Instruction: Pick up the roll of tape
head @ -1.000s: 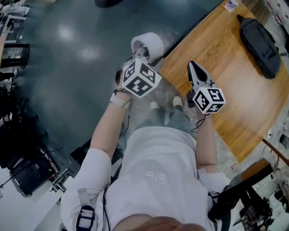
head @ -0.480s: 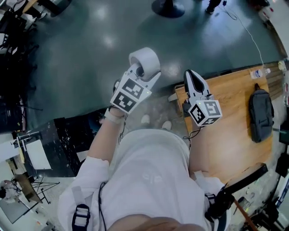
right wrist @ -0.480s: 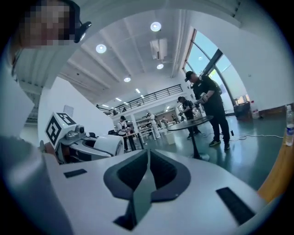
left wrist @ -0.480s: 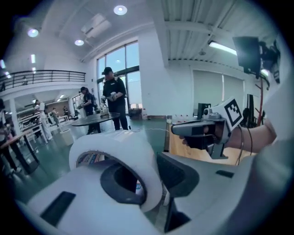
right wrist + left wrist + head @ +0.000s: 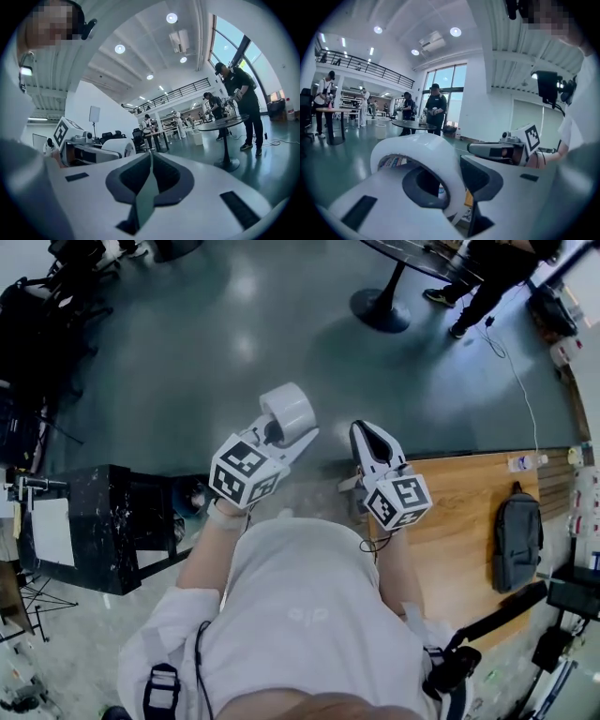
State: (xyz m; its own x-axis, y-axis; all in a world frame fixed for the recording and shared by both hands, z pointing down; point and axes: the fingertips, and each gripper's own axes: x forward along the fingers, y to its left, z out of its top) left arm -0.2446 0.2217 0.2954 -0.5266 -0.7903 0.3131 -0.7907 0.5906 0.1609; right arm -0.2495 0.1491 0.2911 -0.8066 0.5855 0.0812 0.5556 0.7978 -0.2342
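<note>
White tape (image 5: 289, 410) is grasped by the left gripper (image 5: 452, 180): one jaw is passed through the core and the other is pressed on the outer side, so the wall of the tape is clamped. It is held in the air over the dark floor (image 5: 187, 352). The right gripper (image 5: 149, 161) is clenched on nothing and is held beside the left one, near the edge of the wooden counter (image 5: 469, 512), on which a dark bag (image 5: 517, 538) is laid.
</note>
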